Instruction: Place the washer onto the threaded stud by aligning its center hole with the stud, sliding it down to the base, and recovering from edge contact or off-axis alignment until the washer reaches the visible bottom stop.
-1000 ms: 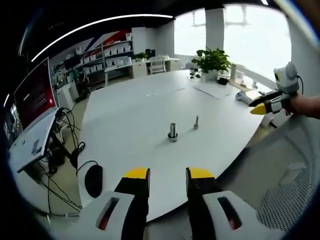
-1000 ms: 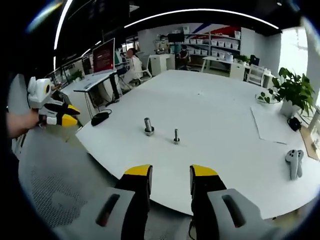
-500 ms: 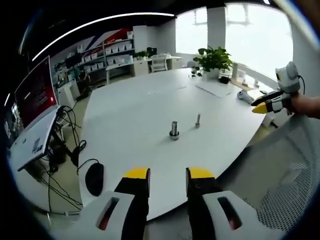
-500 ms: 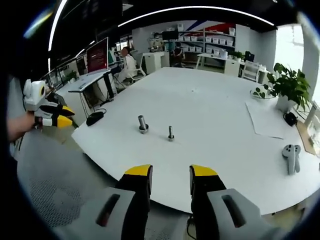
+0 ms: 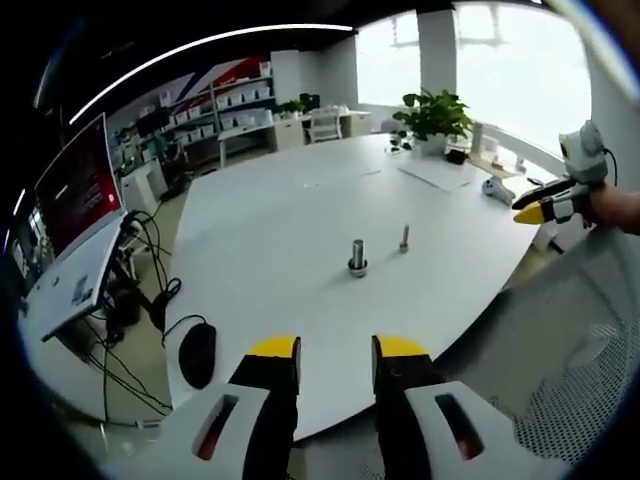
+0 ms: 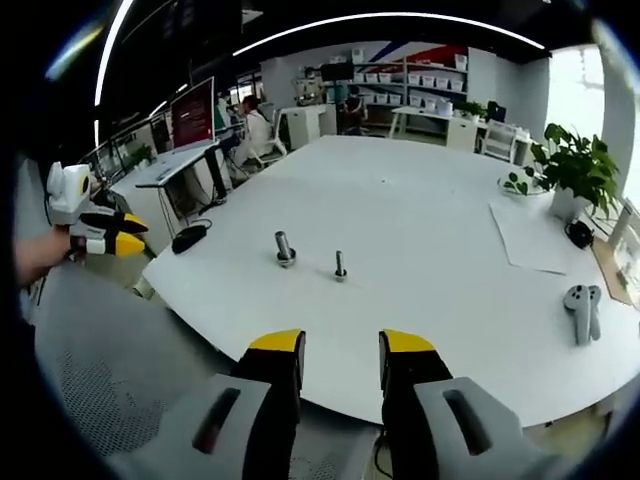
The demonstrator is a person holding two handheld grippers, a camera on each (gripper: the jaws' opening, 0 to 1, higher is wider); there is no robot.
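Washer: too small to pick out for certain; a wider ring shows at the foot of the stout grey metal post (image 5: 357,256), and I cannot tell whether that is the washer or the post's own base.
Left gripper view, stud: thin grey threaded stud (image 5: 404,238) stands upright on the white oval surface (image 5: 260,240), just beside the post, to its right and a little further off.
Left gripper view, own tool: left tool (image 5: 335,352), yellow-tipped black jaws, parted with nothing between them, hanging off the near edge of the surface.
Left gripper view, bearing: both uprights lie straight ahead and well apart from the jaws; stud axis vertical, so any washer must go down along it.
Left gripper view, other tool: right tool (image 5: 545,208) enters at far right, held in a hand; its jaw gap cannot be read here.
Left gripper view, extras: black computer mouse (image 5: 197,354) near the edge at left.
Right gripper view, own tool: right tool (image 6: 341,350) spread, empty, also short of the edge.
Right gripper view, order: post (image 6: 284,249) left, stud (image 6: 340,266) right and slightly nearer.
Right gripper view, extras: grey hand controller (image 6: 582,313) on the surface at right.
Nearer hand: judged roughly equal.
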